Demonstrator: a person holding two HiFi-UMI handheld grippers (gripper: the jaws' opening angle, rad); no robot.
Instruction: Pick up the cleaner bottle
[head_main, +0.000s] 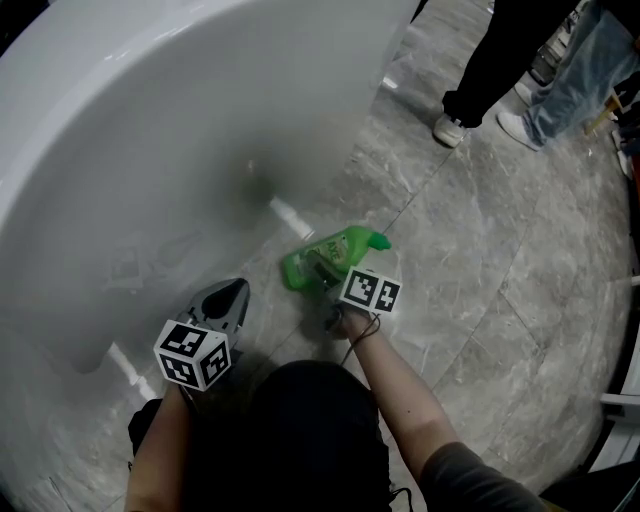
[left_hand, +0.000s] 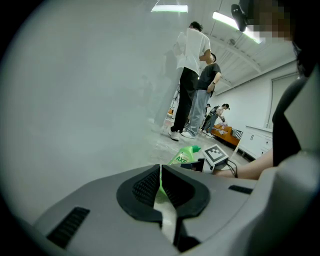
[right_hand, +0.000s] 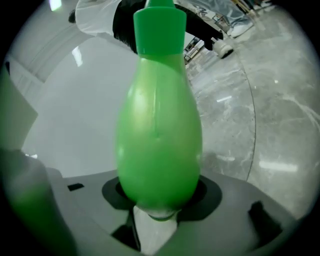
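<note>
The green cleaner bottle (head_main: 330, 255) sits low by the foot of the white bathtub (head_main: 140, 140), over the grey marble floor (head_main: 490, 270); whether it still touches the tiles I can't tell. The right gripper (head_main: 325, 276) has its jaws clamped on the fat lower body. The left gripper (head_main: 232, 293) hangs nearby, jaws together on nothing.

To lift well, I'd keep that squeeze firm on the rounded plastic and raise straight, clear of the tub wall.

The bottle's long axis lies roughly level, cap end pointing away from the tub toward open floor.
</note>
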